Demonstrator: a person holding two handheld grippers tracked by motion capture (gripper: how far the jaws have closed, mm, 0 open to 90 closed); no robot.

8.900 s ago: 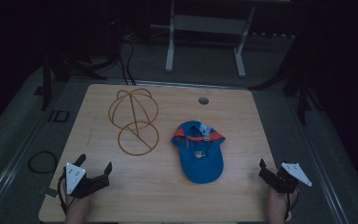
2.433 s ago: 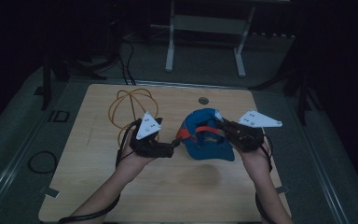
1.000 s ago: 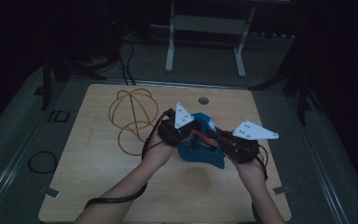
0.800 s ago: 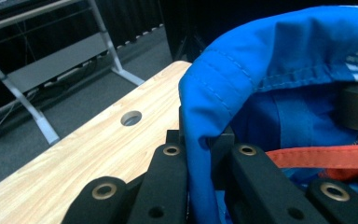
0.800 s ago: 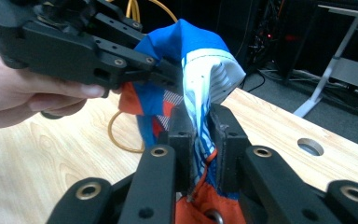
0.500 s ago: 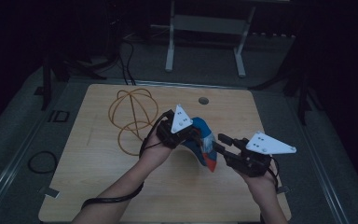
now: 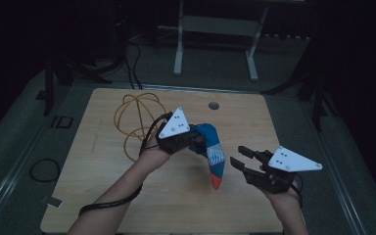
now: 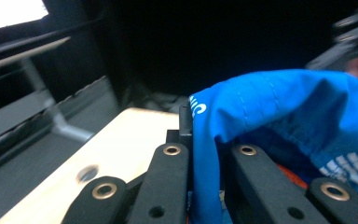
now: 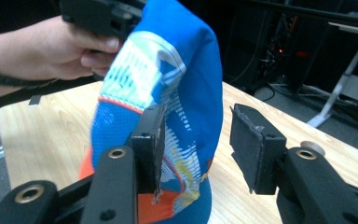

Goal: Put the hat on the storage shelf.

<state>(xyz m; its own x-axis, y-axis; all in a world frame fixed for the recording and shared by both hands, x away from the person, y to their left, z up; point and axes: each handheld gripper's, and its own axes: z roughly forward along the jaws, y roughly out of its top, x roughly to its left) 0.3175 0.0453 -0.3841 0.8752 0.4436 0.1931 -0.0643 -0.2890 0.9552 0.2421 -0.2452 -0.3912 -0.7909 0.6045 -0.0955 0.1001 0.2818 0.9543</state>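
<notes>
Left gripper [image 7: 196,142]: jaws clamped on a fold of the blue cap [image 7: 213,152], seen close in the left gripper view, where cloth [image 8: 279,116] runs down between the two black jaws and bulges out to the right. White lettering on the fabric edge there; not legible. From above, grip point hidden behind the gripper body and its white plate, cap hanging from it over the middle of the table [image 7: 103,196], crown up near the jaws, orange-tipped brim pointing down toward the wood. Whether the brim tip touches the tabletop: cannot tell.

Right gripper [image 7: 242,157]: jaws wide apart, nothing between them. In the right gripper view, gripper [image 9: 196,149] with pads spread and cap [image 9: 168,102] standing just beyond, partly behind the left pad; patterned panel of white, teal and orange visible here, barely made out from above. Same view also catches the left hand [image 9: 51,44] wrapped around its gripper at the top of the cap. From above, right gripper just right of the cap, apart from it, tips aimed at it.

Farther out: orange cord [image 7: 137,120] looped on the table's left half, behind the left hand. Round hole [image 7: 214,105] near the far edge, also at lower left in the left gripper view [image 8: 87,173].
</notes>
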